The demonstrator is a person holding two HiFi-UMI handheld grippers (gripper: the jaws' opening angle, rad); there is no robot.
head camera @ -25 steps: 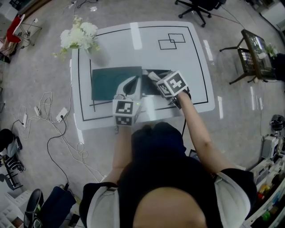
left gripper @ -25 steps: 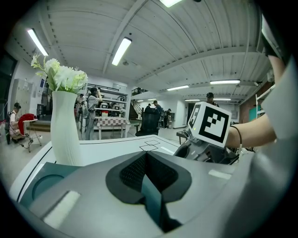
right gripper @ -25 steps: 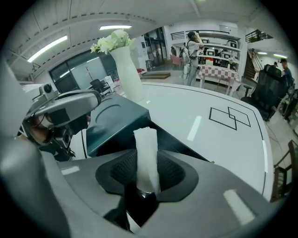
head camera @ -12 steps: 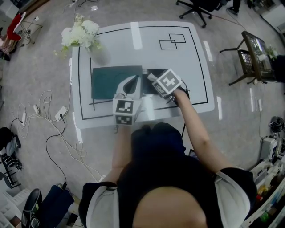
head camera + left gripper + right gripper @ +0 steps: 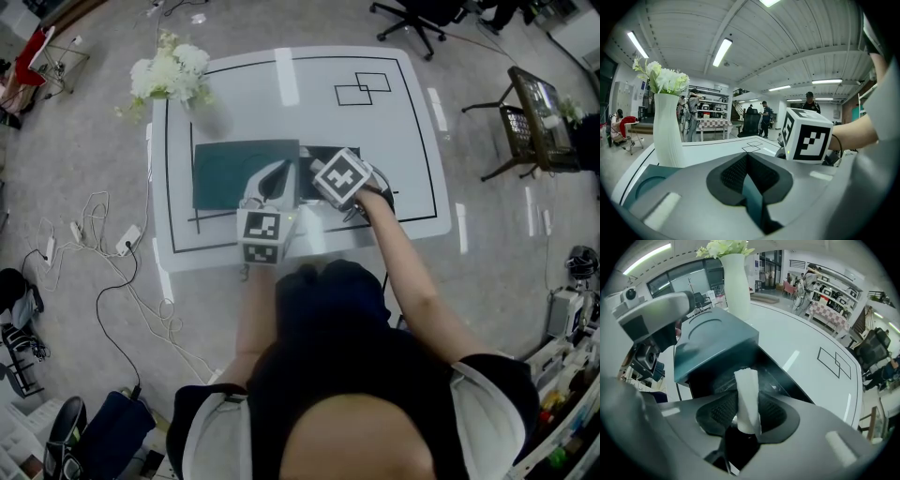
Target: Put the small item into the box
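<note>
Head view: box (image 5: 234, 173) behind right gripper (image 5: 337, 180)

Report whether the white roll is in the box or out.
Not deposited: the right gripper is shut on the white roll, aimed into the box's dark opening. Whether its tip has crossed the rim cannot be told.
</note>
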